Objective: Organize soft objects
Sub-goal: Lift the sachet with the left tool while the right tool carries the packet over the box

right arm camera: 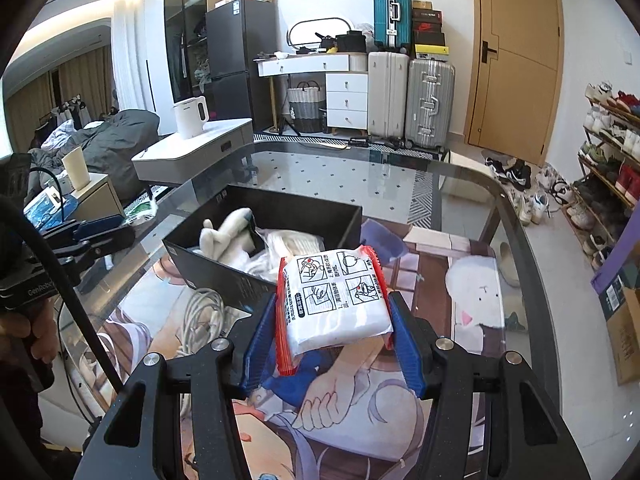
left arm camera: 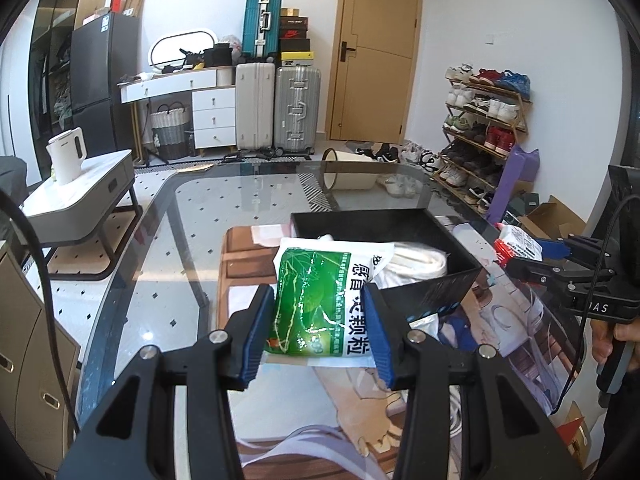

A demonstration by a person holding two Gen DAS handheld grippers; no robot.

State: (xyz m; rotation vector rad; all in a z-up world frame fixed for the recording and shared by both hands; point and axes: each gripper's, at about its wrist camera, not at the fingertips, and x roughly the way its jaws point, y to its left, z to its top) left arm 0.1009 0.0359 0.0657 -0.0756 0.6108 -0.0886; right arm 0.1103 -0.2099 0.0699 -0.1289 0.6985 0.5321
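Note:
My left gripper [left arm camera: 319,320] is shut on a green and white soft packet [left arm camera: 320,300] and holds it above the glass table, just in front of the black box [left arm camera: 384,222]. My right gripper [right arm camera: 334,330] is shut on a white packet with red edges [right arm camera: 336,304], held above the table to the right of the black box [right arm camera: 288,210]. The box holds a white plush toy [right arm camera: 224,232] and white soft items [left arm camera: 416,260]. The right gripper with its packet also shows in the left wrist view [left arm camera: 520,246].
A glass table [left arm camera: 192,232] lies over a printed mat [right arm camera: 472,292]. A white cable coil [right arm camera: 200,316] lies by the box. A white side table with a kettle [left arm camera: 66,156] stands to the left. Suitcases [left arm camera: 296,108] and a shoe rack [left arm camera: 484,120] stand behind.

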